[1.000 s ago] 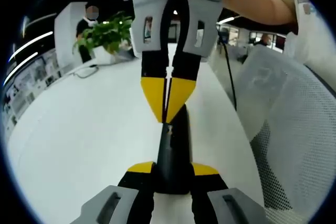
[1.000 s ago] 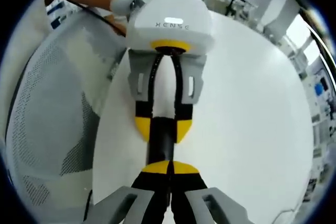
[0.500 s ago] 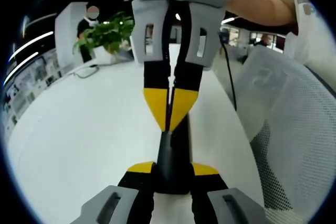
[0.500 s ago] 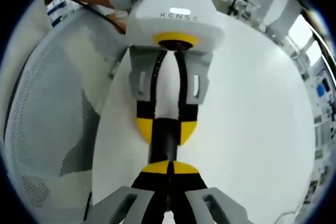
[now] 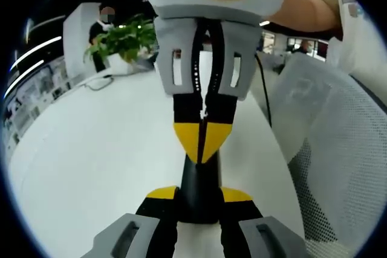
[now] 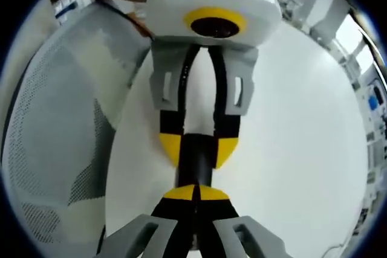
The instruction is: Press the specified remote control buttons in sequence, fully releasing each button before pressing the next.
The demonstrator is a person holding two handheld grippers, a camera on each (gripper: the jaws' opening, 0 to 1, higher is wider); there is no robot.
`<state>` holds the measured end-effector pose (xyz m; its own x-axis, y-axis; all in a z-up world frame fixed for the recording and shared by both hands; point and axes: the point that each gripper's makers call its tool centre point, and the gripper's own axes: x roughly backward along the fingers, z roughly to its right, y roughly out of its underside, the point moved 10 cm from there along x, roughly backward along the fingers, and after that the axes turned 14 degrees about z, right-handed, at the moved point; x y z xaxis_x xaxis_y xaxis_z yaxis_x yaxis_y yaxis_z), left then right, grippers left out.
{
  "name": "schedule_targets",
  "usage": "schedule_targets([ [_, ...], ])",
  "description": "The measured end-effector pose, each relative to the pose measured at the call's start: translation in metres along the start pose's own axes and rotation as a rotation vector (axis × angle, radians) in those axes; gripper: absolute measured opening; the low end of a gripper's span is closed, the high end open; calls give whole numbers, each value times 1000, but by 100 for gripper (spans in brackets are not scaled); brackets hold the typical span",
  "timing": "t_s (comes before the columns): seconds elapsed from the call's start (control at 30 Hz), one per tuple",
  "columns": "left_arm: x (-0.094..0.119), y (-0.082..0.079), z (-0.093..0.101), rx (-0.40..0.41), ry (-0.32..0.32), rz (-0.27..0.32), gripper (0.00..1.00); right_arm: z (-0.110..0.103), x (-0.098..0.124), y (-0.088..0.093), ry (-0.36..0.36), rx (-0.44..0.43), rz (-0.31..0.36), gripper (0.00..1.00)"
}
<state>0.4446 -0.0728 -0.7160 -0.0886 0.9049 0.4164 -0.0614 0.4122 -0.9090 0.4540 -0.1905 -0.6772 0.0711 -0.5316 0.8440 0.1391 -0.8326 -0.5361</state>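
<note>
A slim black remote (image 5: 200, 185) lies lengthwise over the white table (image 5: 103, 149), with my left gripper (image 5: 199, 195) shut on its near end, yellow pads on either side. My right gripper (image 5: 201, 147) faces it from across, shut, its joined yellow tips resting on the remote's top face. In the right gripper view, my right gripper (image 6: 195, 193) stands shut at the bottom with its tips on the remote (image 6: 195, 161), and the left gripper (image 6: 196, 149) clamps the remote from beyond. The buttons are hidden under the jaws.
A white mesh chair (image 5: 338, 149) stands beside the table edge, seen too as the chair (image 6: 54, 149). A potted plant (image 5: 124, 40), a cable (image 5: 97, 81) and a person (image 5: 100, 31) are at the table's far side. A person's forearm (image 5: 302, 7) holds the right gripper.
The right gripper has slid along the remote toward the left gripper, so each gripper looms larger in the other's view. Both stay shut and the remote has not moved.
</note>
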Motion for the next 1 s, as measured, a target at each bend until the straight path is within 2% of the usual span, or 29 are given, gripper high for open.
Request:
schedule_targets([
  [1.0, 0, 0, 0, 0, -1, 2, 24, -2, -6, -4, 0, 24, -65, 0],
])
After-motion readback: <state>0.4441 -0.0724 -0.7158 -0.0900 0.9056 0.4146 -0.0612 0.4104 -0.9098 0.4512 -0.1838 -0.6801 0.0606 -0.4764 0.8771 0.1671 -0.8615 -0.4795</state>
